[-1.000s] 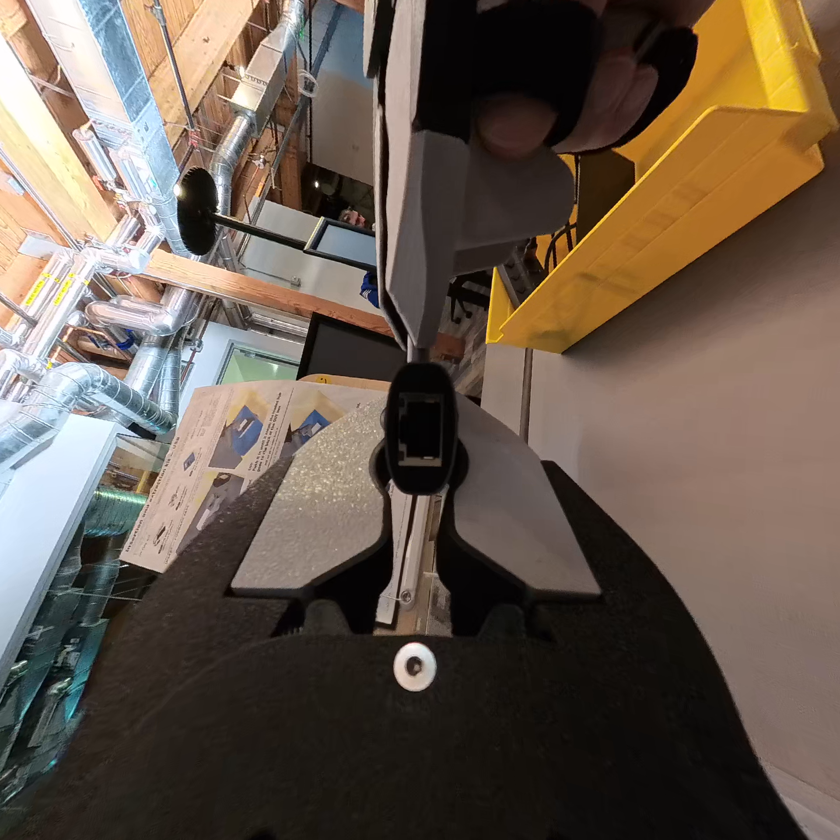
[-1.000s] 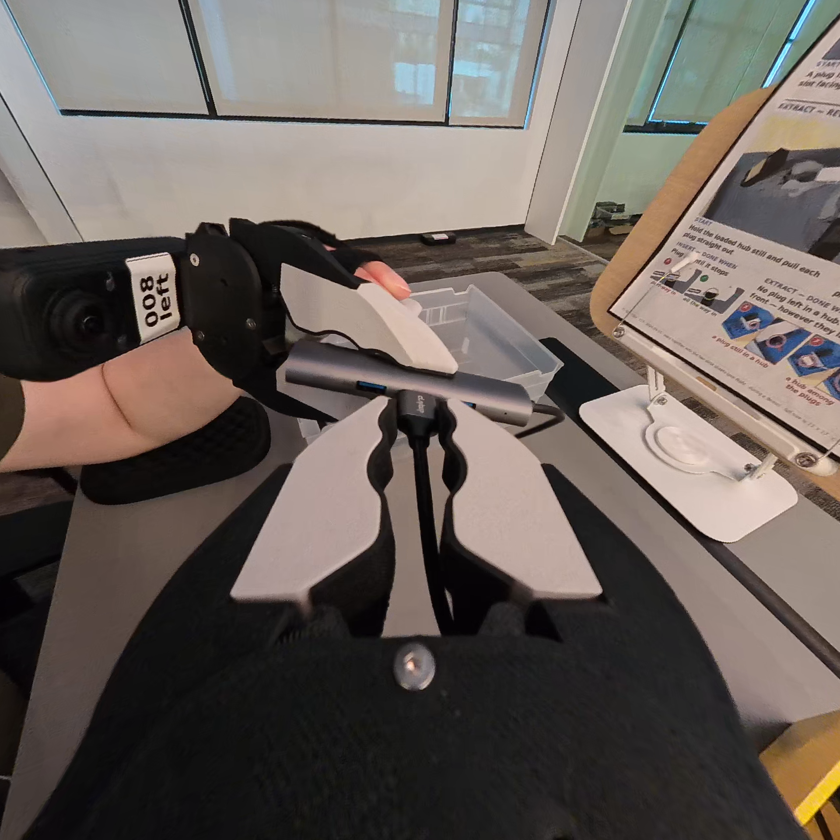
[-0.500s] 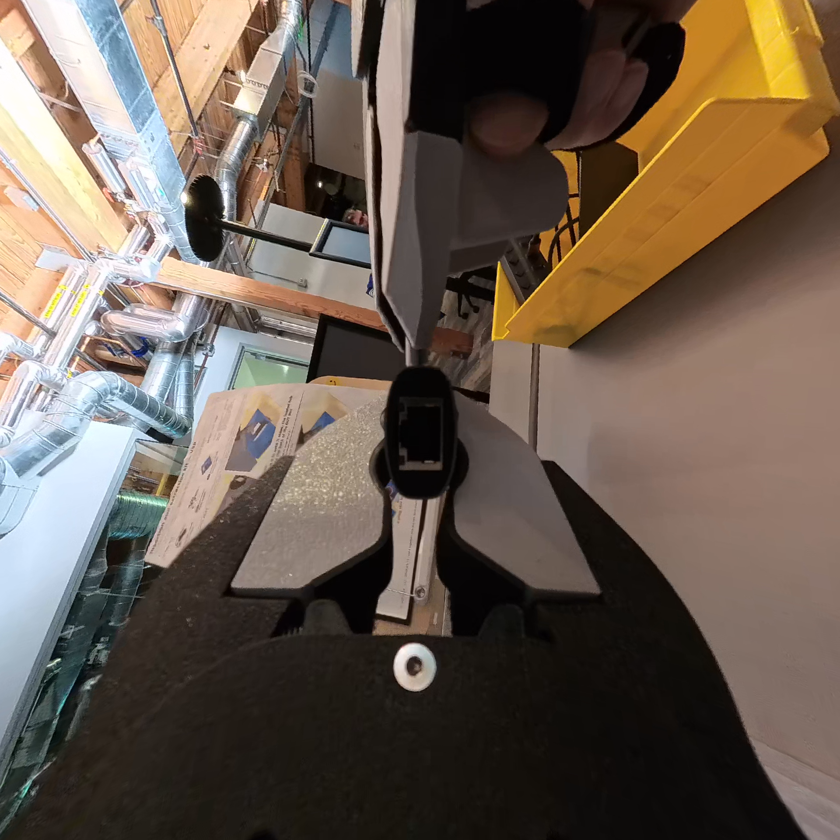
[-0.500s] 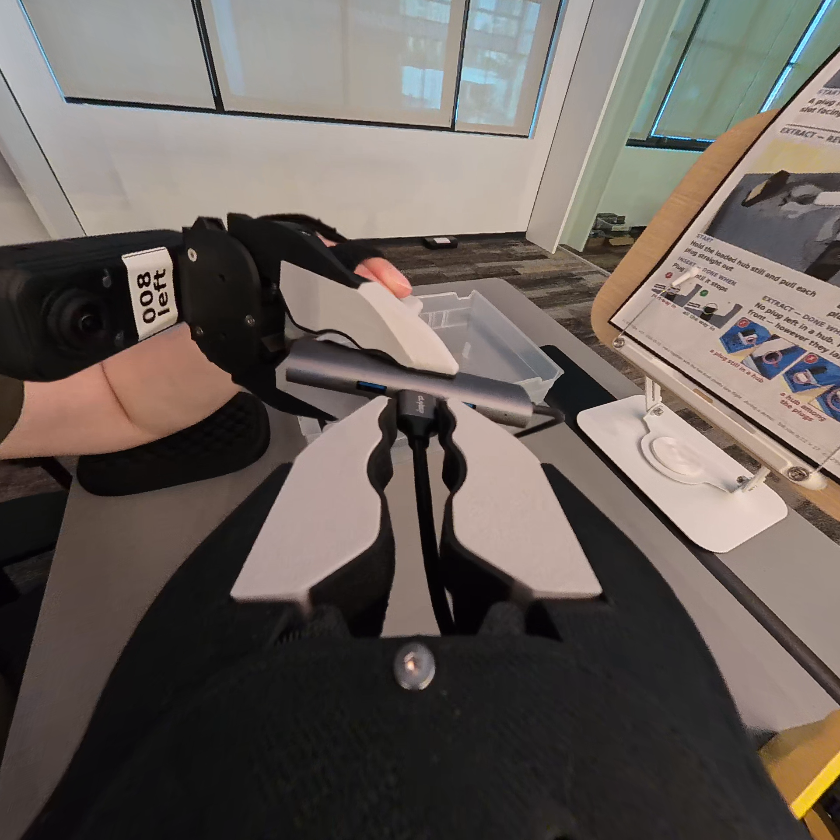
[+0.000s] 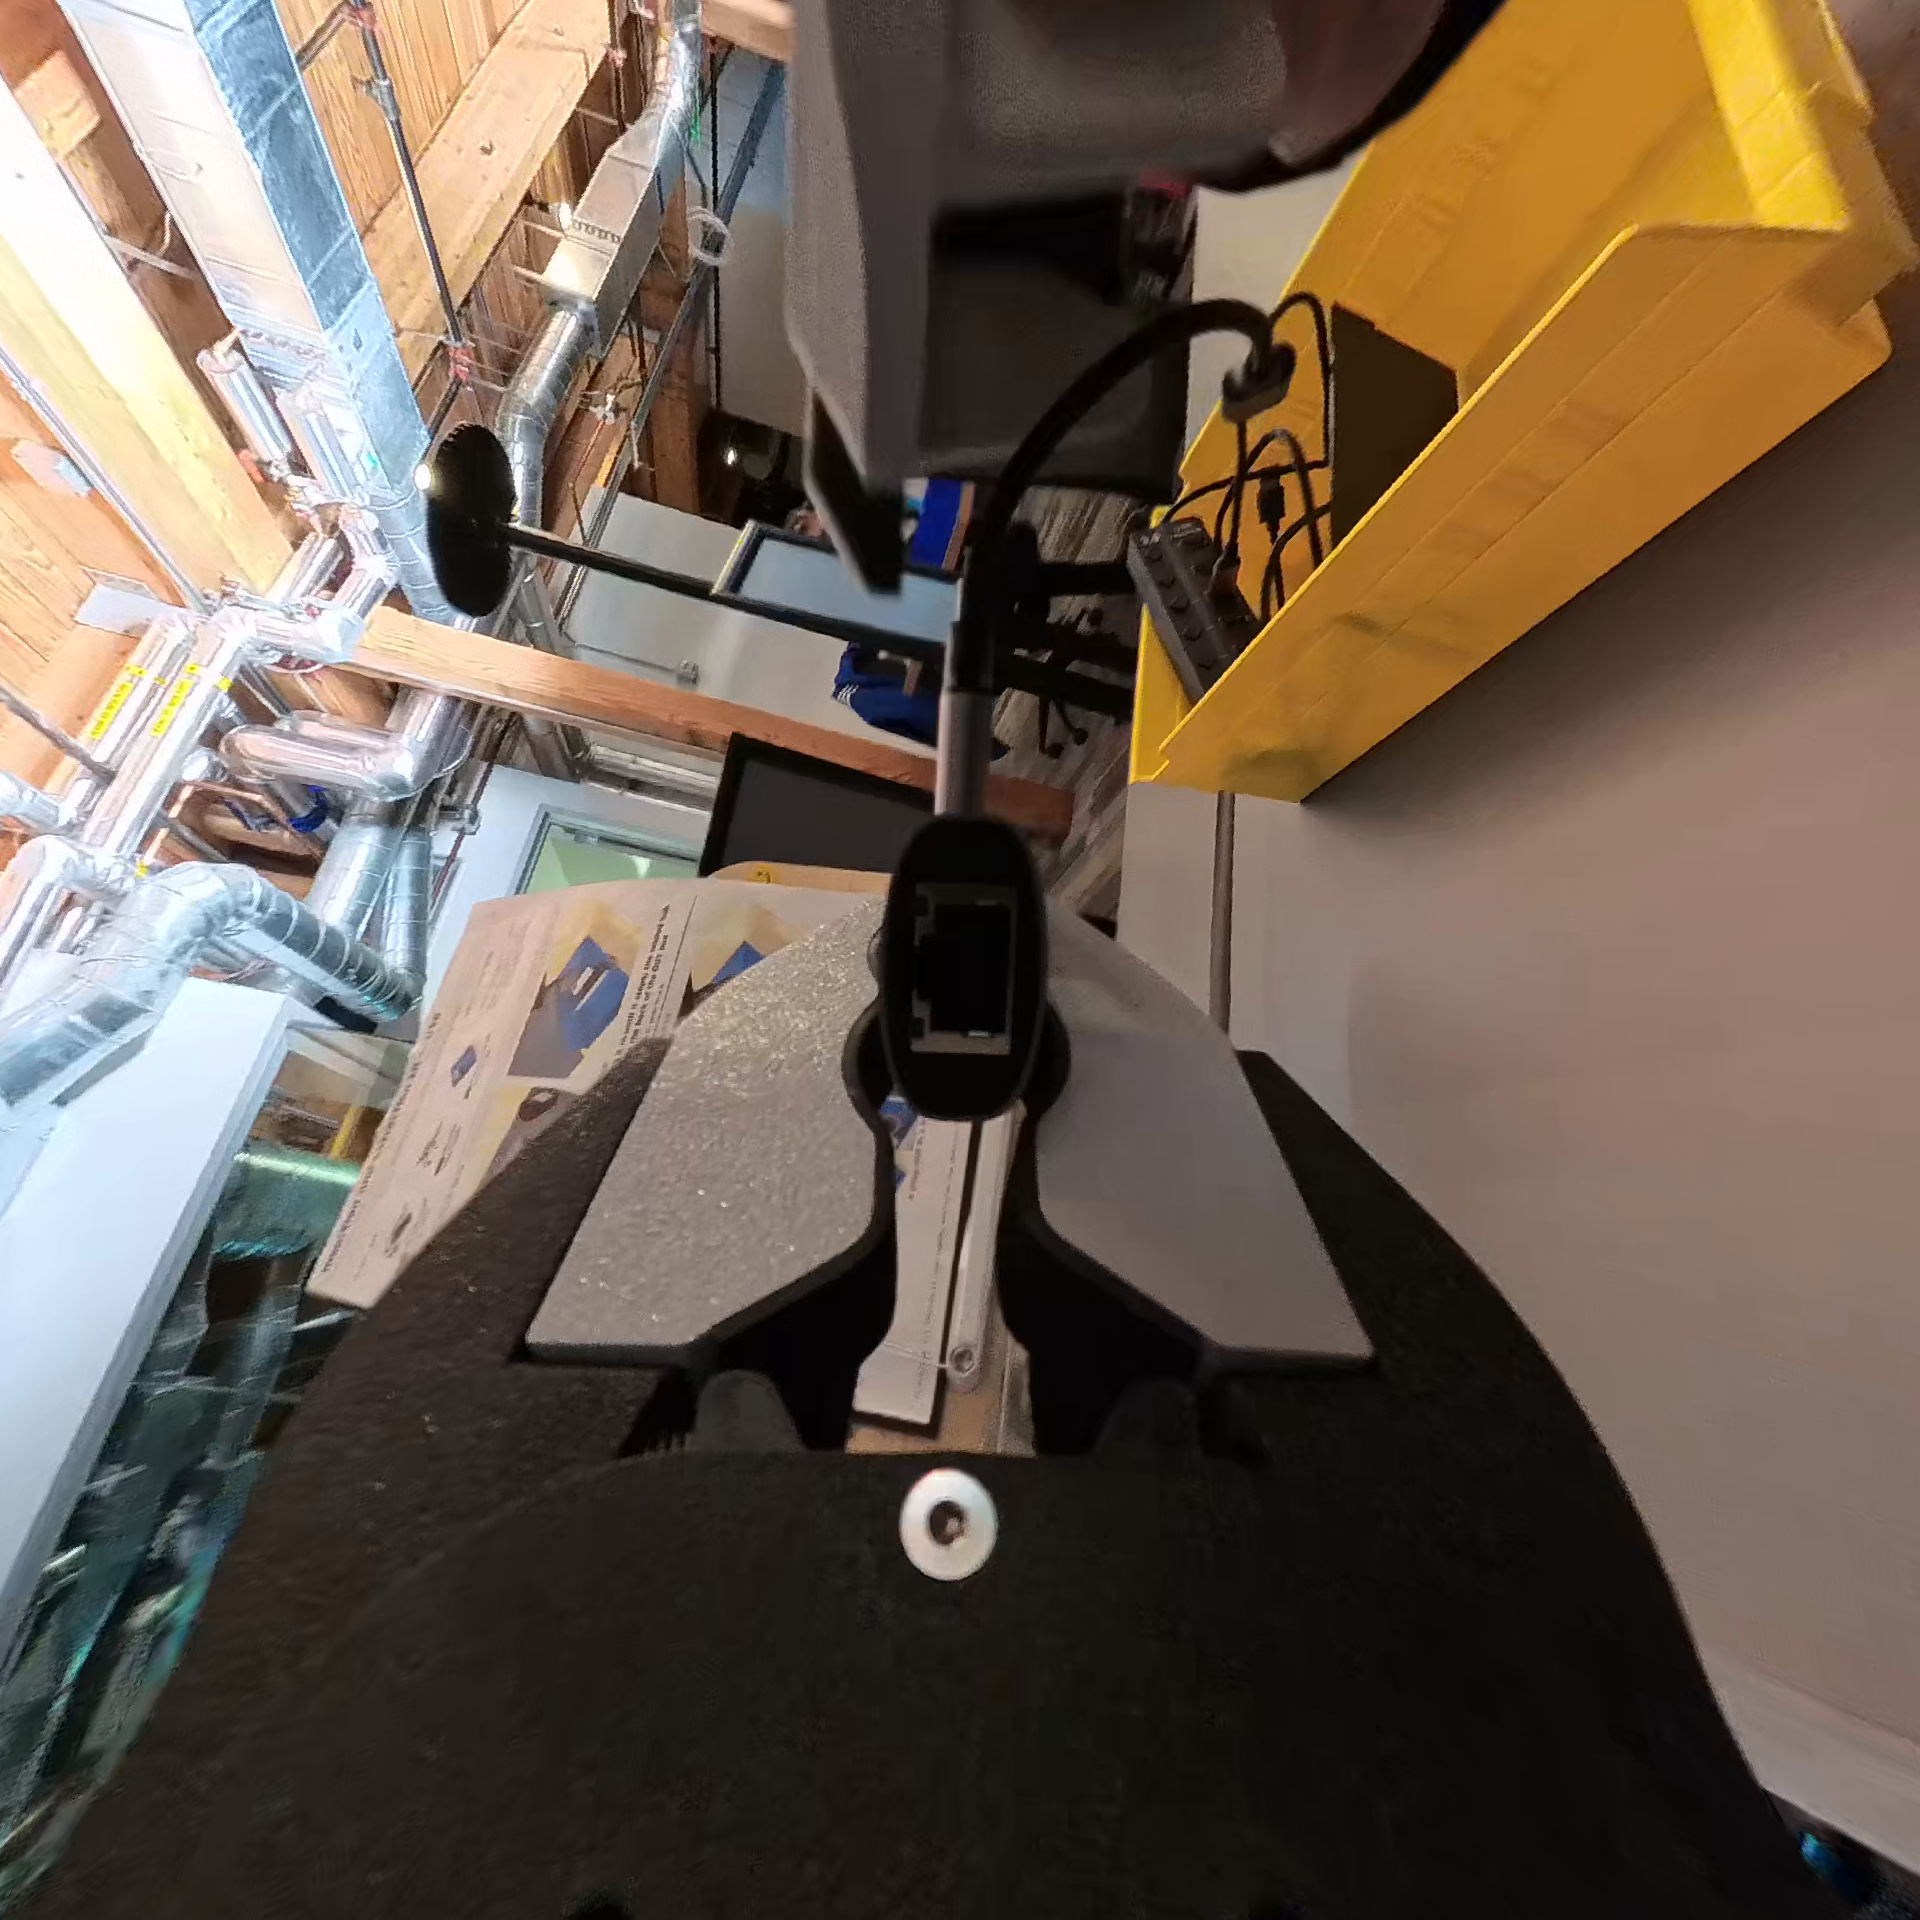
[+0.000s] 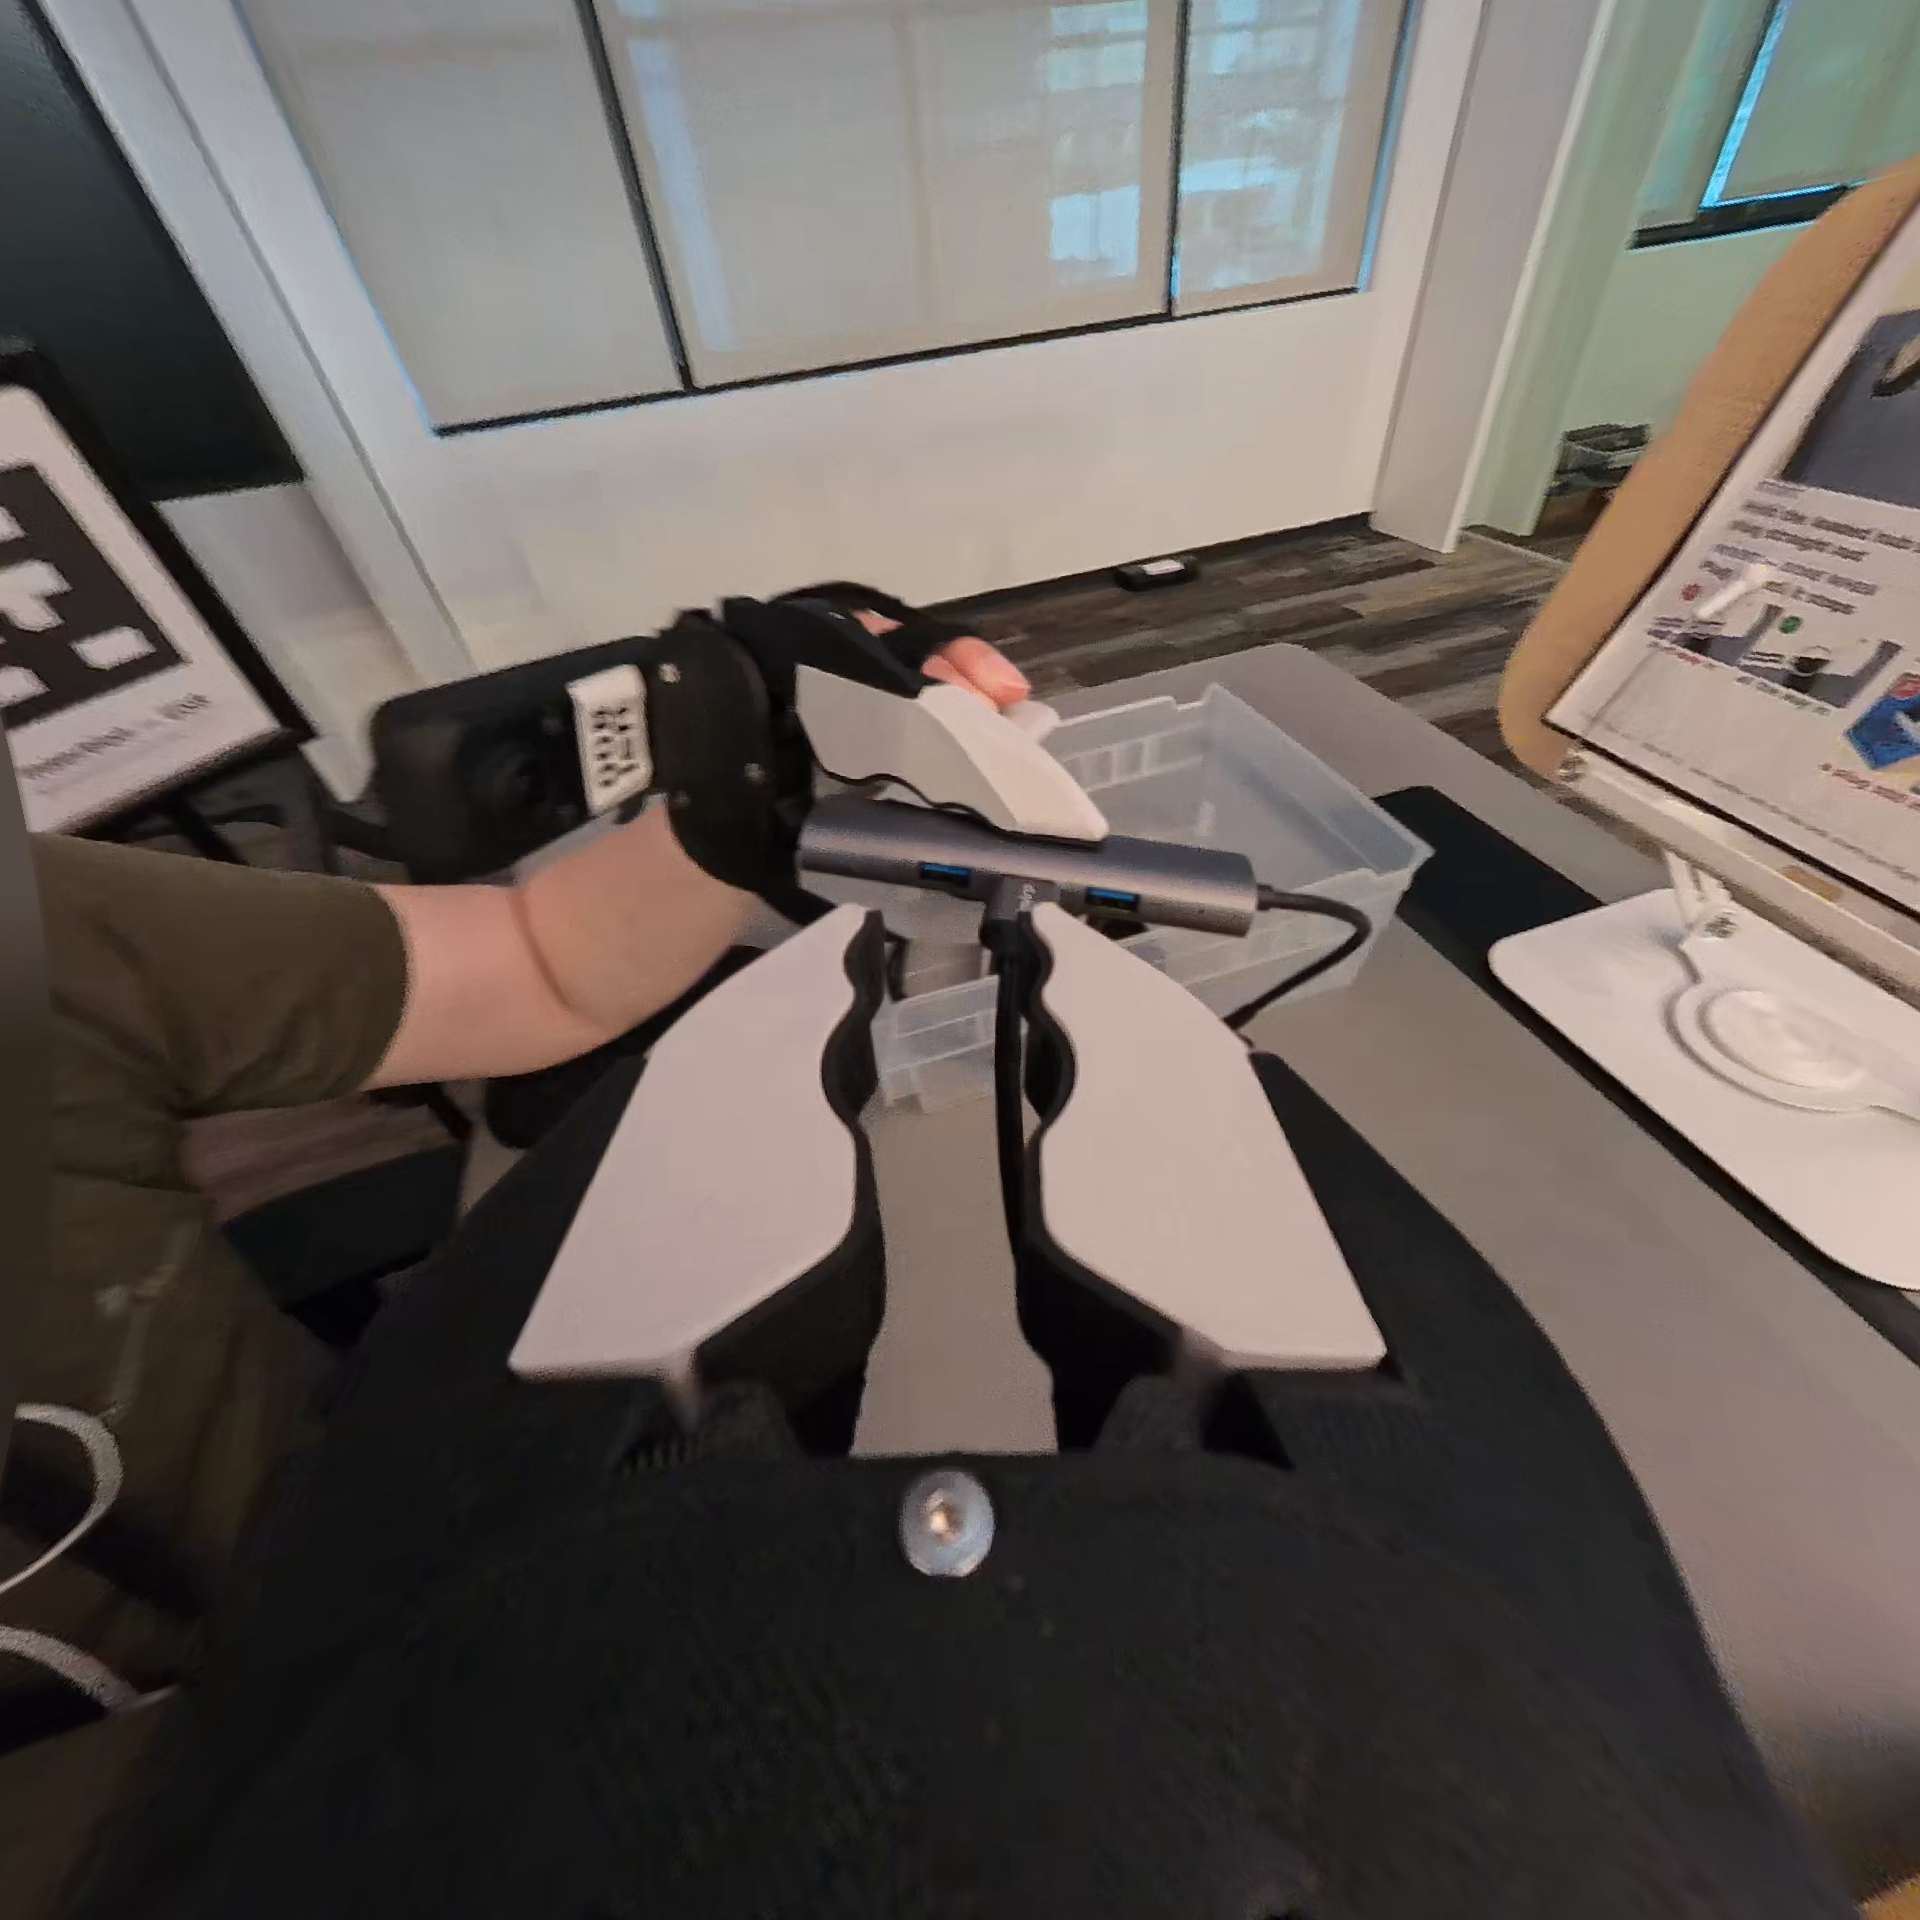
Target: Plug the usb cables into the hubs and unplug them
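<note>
A grey USB hub (image 6: 1023, 857) is held level above the table by my left gripper (image 6: 1039, 800), which is shut on it. In the left wrist view the hub (image 5: 961, 997) shows end-on between the shut fingers of my left gripper (image 5: 961, 1039). A black USB cable (image 6: 1006, 1039) is plugged into the hub's middle port by its plug (image 6: 1013, 896). My right gripper (image 6: 956, 925) is open just behind the plug, with the cable running loose between its fingers. In the left wrist view the right gripper (image 5: 883, 312) is blurred, above the cable (image 5: 1039, 457).
A clear plastic bin (image 6: 1247, 790) stands on the grey table (image 6: 1507, 1247) behind the hub. An instruction board (image 6: 1766, 644) on a white stand base (image 6: 1714, 1049) is at the right. Yellow bins (image 5: 1558, 416) with cables sit along the table's edge. My right fingertips sit around 6 cm from my left ones.
My right gripper has opened, let go of the plug and drawn back from the hub. The plug stays in the hub. My left gripper still holds the hub.
</note>
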Motion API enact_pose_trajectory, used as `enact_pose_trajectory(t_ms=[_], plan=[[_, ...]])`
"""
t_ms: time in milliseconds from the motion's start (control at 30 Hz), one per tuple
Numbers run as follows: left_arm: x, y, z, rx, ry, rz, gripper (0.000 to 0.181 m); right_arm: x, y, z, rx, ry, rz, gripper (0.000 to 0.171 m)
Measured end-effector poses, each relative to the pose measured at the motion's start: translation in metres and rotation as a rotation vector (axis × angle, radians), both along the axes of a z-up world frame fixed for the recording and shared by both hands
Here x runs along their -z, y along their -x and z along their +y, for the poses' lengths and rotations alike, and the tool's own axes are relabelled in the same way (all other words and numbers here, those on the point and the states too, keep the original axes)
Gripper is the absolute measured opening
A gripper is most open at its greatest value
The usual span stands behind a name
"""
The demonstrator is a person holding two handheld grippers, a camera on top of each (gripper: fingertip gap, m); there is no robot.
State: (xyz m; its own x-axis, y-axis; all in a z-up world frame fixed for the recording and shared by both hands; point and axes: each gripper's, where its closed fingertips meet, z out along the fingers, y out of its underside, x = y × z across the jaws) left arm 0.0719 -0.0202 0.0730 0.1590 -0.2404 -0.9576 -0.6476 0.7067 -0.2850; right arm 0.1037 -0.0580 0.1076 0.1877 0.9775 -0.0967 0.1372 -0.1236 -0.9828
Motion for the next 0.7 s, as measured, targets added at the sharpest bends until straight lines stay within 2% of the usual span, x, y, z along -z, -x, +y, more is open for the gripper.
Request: enact_pose_trajectory(t_ms=[167, 267, 300, 433, 533, 700], plan=[[0.005, 0.0, -0.027, 0.194, 0.018, 0.058, 0.017, -0.034, -0.045, -0.014, -0.061, -0.073, 0.02, 0.026], [0.006, -0.005, -0.049, 0.323, 0.019, 0.072, 0.017, -0.045, -0.06, -0.004, -0.048, -0.307, 0.074, 0.026], [0.007, -0.008, -0.054, 0.35, 0.037, 0.068, 0.018, -0.039, -0.057, -0.001, -0.052, -0.399, 0.061, 0.026], [0.007, -0.013, -0.067, 0.42, 0.073, 0.055, 0.017, 0.011, -0.022, -0.018, -0.241, -0.644, -0.03, 0.027], [0.005, -0.015, -0.07, 0.445, 0.095, 0.034, 0.017, 0.026, 0.001, -0.022, -0.221, -0.781, -0.031, 0.032], [0.004, -0.02, -0.071, 0.466, 0.128, -0.002, 0.017, 0.038, 0.015, -0.027, -0.169, -0.977, -0.092, 0.027]])
